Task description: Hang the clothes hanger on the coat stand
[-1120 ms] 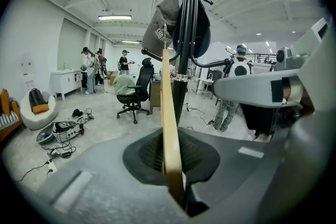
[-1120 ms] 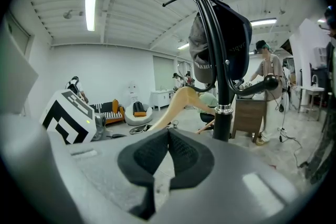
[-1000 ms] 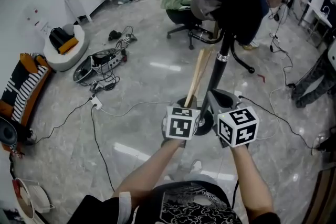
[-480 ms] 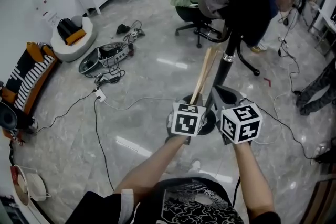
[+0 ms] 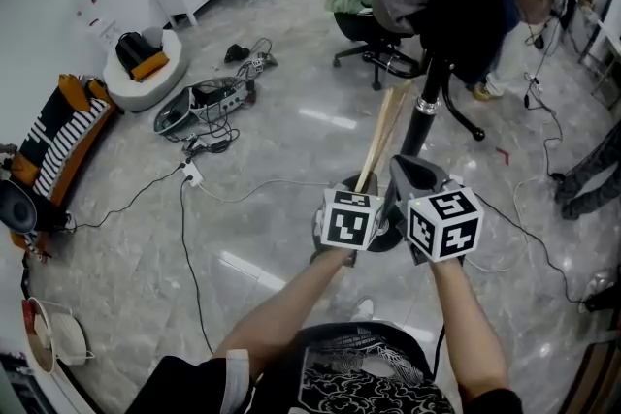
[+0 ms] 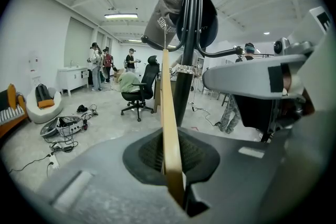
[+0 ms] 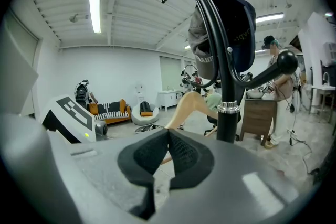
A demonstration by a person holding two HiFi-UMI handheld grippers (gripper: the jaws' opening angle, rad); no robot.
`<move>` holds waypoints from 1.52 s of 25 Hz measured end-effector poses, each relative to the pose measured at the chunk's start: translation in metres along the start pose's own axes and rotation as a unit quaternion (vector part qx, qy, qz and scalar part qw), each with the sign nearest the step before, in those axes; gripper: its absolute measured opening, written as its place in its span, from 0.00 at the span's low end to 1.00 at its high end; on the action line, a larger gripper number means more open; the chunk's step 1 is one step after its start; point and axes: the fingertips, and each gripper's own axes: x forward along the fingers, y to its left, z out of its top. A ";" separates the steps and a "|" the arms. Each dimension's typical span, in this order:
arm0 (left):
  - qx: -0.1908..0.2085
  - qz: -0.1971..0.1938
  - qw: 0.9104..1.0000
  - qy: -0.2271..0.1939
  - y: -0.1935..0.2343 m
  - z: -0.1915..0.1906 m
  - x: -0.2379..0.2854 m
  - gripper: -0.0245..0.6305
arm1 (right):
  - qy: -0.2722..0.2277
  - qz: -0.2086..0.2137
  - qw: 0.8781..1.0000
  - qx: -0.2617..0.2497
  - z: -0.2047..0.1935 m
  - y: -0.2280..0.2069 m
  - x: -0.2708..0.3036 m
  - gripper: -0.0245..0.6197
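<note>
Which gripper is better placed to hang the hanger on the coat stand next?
Left. The left gripper is shut on the wooden hanger, which points up close beside the coat stand pole. The right gripper is shut and holds nothing.

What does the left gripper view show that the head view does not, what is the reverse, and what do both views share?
Only the left gripper view shows the left gripper with its jaws shut on the pale wooden clothes hanger, and the long ceiling lamp. Only the head view shows the person's forearms and the left gripper's marker cube. Both show the hanger, the pole of the black metal coat stand and the black office chair.
</note>
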 end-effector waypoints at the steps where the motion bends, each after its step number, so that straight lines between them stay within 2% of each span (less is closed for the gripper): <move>1: -0.001 0.001 1.000 0.001 0.000 -0.001 0.001 0.06 | 0.000 0.000 1.000 0.000 0.000 0.000 0.001 0.04; 38: 0.006 -0.007 0.999 0.042 0.000 -0.029 0.030 0.06 | 0.005 -0.012 1.000 0.014 -0.017 -0.007 0.005 0.04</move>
